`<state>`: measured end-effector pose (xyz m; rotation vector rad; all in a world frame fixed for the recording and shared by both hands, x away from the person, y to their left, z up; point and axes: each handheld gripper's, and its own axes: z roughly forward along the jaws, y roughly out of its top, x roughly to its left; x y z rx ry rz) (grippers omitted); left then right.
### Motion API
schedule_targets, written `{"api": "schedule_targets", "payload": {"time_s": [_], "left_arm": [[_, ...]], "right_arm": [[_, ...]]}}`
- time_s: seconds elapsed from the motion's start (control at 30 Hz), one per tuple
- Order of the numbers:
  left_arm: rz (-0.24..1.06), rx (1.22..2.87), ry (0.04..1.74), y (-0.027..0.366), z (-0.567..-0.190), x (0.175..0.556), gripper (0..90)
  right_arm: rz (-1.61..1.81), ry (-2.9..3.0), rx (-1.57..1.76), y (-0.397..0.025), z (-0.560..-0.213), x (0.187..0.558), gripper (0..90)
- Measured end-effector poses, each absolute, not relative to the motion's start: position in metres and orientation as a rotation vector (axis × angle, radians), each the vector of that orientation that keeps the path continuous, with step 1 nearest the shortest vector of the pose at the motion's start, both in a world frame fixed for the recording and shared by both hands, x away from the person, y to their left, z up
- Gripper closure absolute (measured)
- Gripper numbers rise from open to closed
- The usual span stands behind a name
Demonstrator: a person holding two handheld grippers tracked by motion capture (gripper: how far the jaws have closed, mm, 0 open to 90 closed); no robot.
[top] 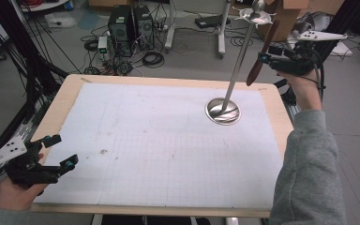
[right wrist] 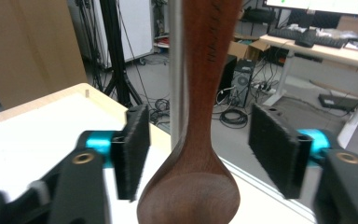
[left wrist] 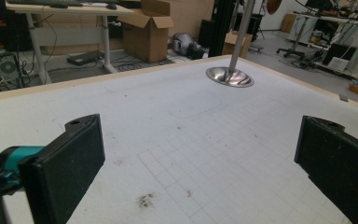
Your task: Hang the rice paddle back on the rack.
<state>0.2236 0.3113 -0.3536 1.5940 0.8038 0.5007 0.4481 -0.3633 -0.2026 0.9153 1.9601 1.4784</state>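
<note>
At the upper right of the high view the right tool (top: pixel 266 60) is raised beside the top of a tall metal stand (top: pixel 236 70), with a wooden spoon (top: pixel 261 54) hanging tilted next to the pole, its bowl end lowest. In the right gripper view the spoon (right wrist: pixel 200 140) hangs between the two black pads, which stand apart on either side of it. The left pad looks very close to the spoon's edge and the right pad is clearly off it, so the tool is not clamped. I cannot tell what holds the spoon's top end, as that part is too small to read.

The risk I see is a lopsided close — one pad reaching the wood first would push the spoon sideways, swing it against the pole (right wrist: pixel 177 70) just behind it, or knock it off whatever it hangs from. A firm shove could also rock the stand on its round base (top: pixel 223 111), which sits on the worktop (top: pixel 159 154) at centre right.

The left tool (top: pixel 51 154) rests at the lower left, its jaws wide apart over bare worktop (left wrist: pixel 191 121) — too far off to steady anything.
</note>
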Motion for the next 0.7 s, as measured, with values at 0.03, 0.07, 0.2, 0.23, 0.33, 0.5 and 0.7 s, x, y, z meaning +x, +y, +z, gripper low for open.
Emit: {"api": "schedule_targets", "payload": {"time_s": [0.03,0.07,0.2,0.23,0.33,0.5,0.7], "left_arm": [[0.501,1.594,0.804,0.311,-0.354,0.224,1.9],[0.498,1.596,0.798,0.31,-0.353,0.226,1.9],[0.488,1.601,0.787,0.305,-0.353,0.23,2.0],[0.488,1.601,0.787,0.305,-0.353,0.23,1.9],[0.481,1.603,0.781,0.303,-0.353,0.234,1.9],[0.473,1.605,0.771,0.298,-0.352,0.24,1.9],[0.46,1.601,0.758,0.294,-0.35,0.247,1.9]], "right_arm": [[1.483,1.955,0.903,-0.363,-0.203,0.446,32.0],[1.489,1.954,0.897,-0.362,-0.203,0.445,28.8],[1.477,1.944,0.882,-0.359,-0.205,0.438,19.2],[1.474,1.941,0.874,-0.359,-0.206,0.436,16.9],[1.467,1.938,0.878,-0.357,-0.208,0.432,13.5],[1.436,1.949,0.847,-0.355,-0.212,0.425,6.2],[1.434,1.952,0.865,-0.356,-0.226,0.416,1.2]]}}
